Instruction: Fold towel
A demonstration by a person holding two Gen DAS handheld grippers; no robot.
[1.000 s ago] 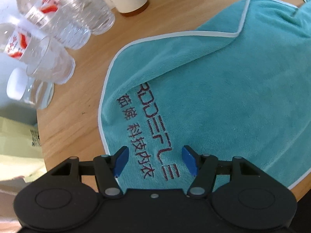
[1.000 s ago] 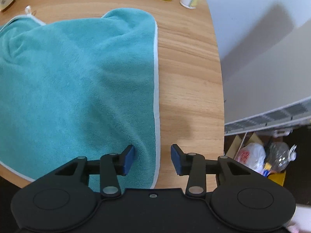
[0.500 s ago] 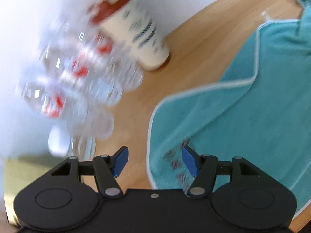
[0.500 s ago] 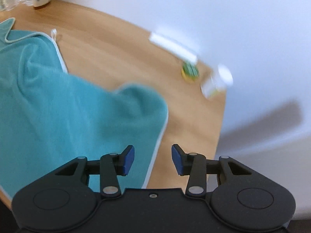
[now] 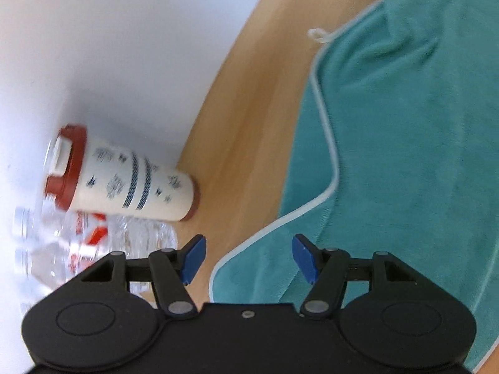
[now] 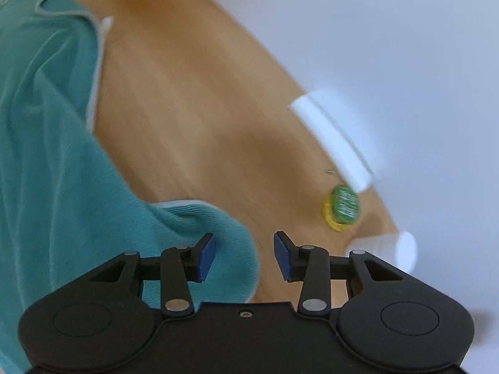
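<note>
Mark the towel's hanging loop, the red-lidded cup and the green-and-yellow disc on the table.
hanging loop [image 5: 317, 35], left wrist view, on the white loop at the towel's edge.
red-lidded cup [image 5: 134, 182], left wrist view, on its printed cream wall.
green-and-yellow disc [image 6: 344, 204], right wrist view, on its green top.

Both views have rolled and swung since the earlier frames.

Left gripper: one second ago it hung over the printed lettering on the towel; it is now above a white-edged corner of the towel, with bare table under its left pad. The lettering is out of view. The cup and the bottles, formerly at the upper left, now sit at the lower left.

Right gripper: it has left the towel's long side edge and is now over a rounded corner. The green-and-yellow disc and the white jar, formerly far off, are now near. The floor is out of view.
</note>
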